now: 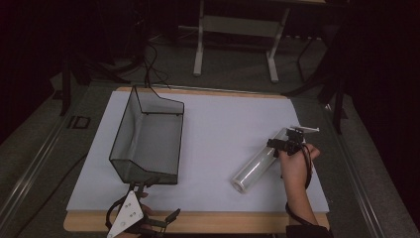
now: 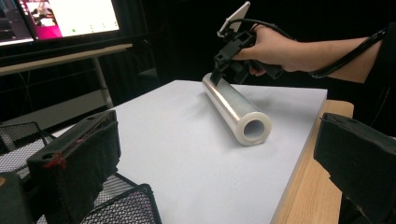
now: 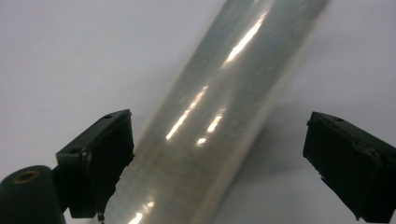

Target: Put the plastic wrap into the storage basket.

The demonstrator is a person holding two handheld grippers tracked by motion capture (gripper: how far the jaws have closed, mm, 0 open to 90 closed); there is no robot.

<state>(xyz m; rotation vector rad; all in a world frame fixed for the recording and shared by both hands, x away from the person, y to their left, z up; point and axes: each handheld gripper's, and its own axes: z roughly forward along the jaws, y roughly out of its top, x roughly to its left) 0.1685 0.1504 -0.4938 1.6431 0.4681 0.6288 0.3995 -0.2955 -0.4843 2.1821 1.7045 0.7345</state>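
Two grippers, one roll, one basket, one white mat on one table.

Right gripper: jaws spread wide, straddling the far end of the roll, one jaw to each side. In the right gripper view, left jaw close against the roll's flank, possibly touching, hard to tell; right jaw well apart from it, bare mat between. Nothing clamped. Held by the right hand, cable looping down the forearm.

Left gripper: jaws also wide apart, nothing between them. In the left gripper view, left jaw just above the basket's mesh rim, right jaw out over the table's wooden edge. Whether the left jaw touches the wire, cannot tell. Grey three-cornered plate on top, seen from the high view at the table's near edge.

Roll: clear film on a hollow core, lying on its side on the mat, ahead and to the right of the left gripper, open end facing back toward that gripper. Far end beneath the right gripper.

Basket: black wire mesh, upright, directly ahead of the left gripper, its near wall just beyond the jaws; well apart from the roll.

Beyond the table: one lit monitor on a stand, off to the left gripper's far left.
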